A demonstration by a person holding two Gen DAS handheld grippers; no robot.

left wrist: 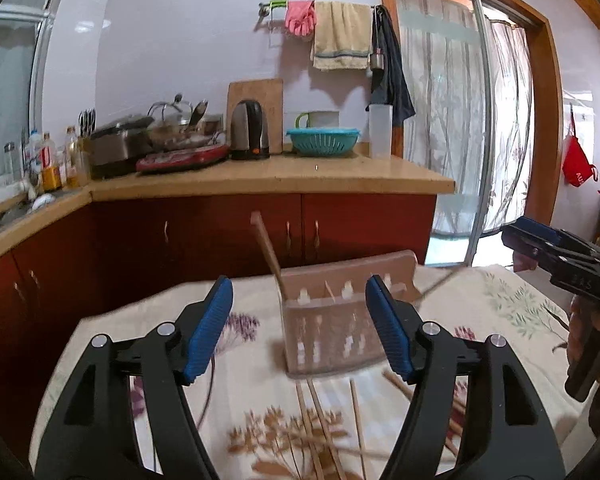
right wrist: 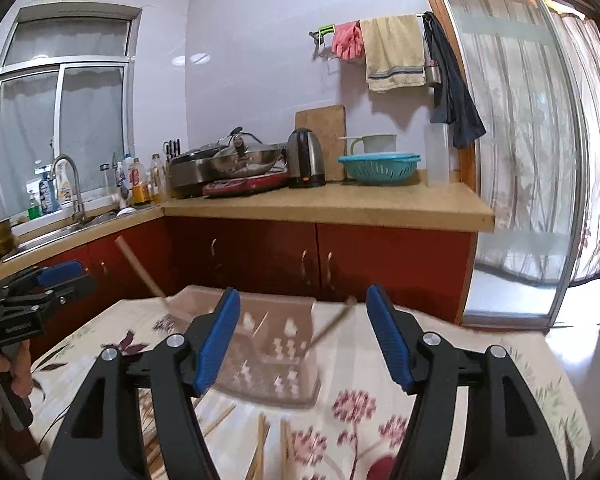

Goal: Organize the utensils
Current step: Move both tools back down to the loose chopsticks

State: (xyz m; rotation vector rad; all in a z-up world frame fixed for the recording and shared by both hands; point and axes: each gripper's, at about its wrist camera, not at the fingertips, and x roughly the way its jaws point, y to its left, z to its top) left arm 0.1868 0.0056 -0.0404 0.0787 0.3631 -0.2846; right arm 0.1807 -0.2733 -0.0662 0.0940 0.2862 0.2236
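A brown perforated utensil holder [left wrist: 332, 320] stands on the floral tablecloth [left wrist: 500, 312]; it also shows in the right wrist view [right wrist: 268, 356]. A wooden utensil [left wrist: 269, 254] leans out of it to the left, and a thin stick [left wrist: 436, 285] leans out to the right. Several wooden chopsticks [left wrist: 320, 420] lie loose on the cloth in front of the holder. My left gripper [left wrist: 300, 328] is open and empty, just before the holder. My right gripper [right wrist: 300, 340] is open and empty above the cloth, and it also shows at the right edge of the left wrist view [left wrist: 556, 250].
Behind the table runs a wooden counter [left wrist: 260, 176] on red cabinets with a kettle [left wrist: 249, 130], a teal colander [left wrist: 323, 141], pots and bottles. A sink with a tap [right wrist: 66, 184] is at the left. A sliding glass door [right wrist: 520, 160] is at the right.
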